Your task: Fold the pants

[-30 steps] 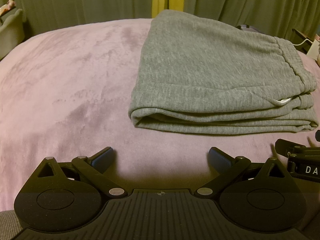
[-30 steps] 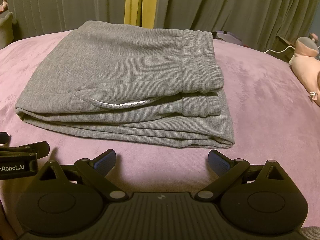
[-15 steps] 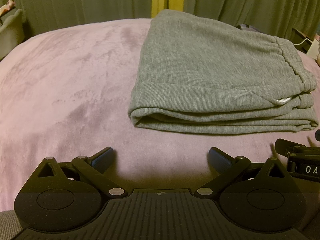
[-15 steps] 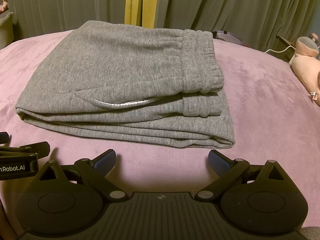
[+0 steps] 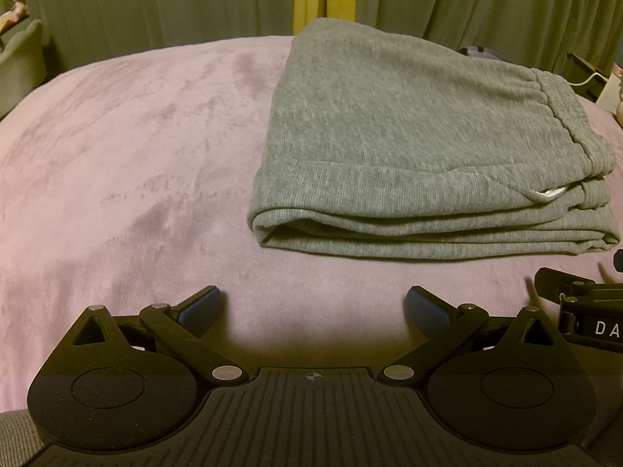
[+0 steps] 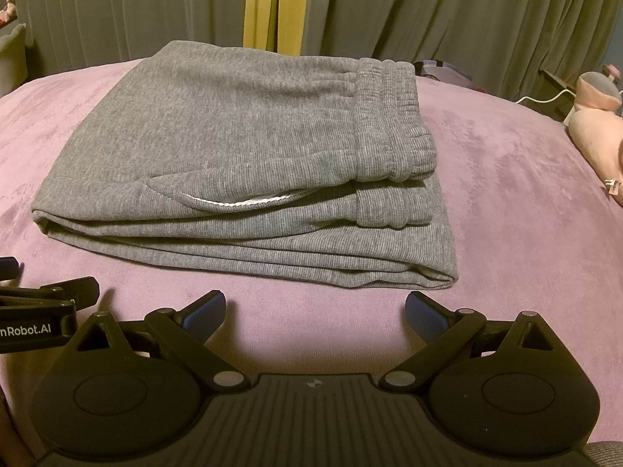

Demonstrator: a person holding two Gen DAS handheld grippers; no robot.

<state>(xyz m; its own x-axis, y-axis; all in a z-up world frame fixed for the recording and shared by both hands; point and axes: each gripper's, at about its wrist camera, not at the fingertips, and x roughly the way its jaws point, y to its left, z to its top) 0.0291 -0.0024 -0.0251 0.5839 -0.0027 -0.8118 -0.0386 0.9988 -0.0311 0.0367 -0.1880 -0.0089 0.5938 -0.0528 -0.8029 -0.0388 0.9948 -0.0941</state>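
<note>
Grey sweatpants (image 5: 409, 148) lie folded in a flat stack on the pink blanket (image 5: 128, 163), waistband on the right side, a white pocket lining showing at the front. They also show in the right wrist view (image 6: 249, 163). My left gripper (image 5: 313, 305) is open and empty, just short of the stack's front left corner. My right gripper (image 6: 315, 309) is open and empty, just short of the stack's front edge. Neither touches the pants. Each gripper shows at the edge of the other's view.
Green curtains (image 6: 428, 11) with a yellow strip hang behind the bed. A pink plush toy (image 6: 599, 124) lies at the right edge of the blanket (image 6: 506, 202). A white cable and small items sit at the far right.
</note>
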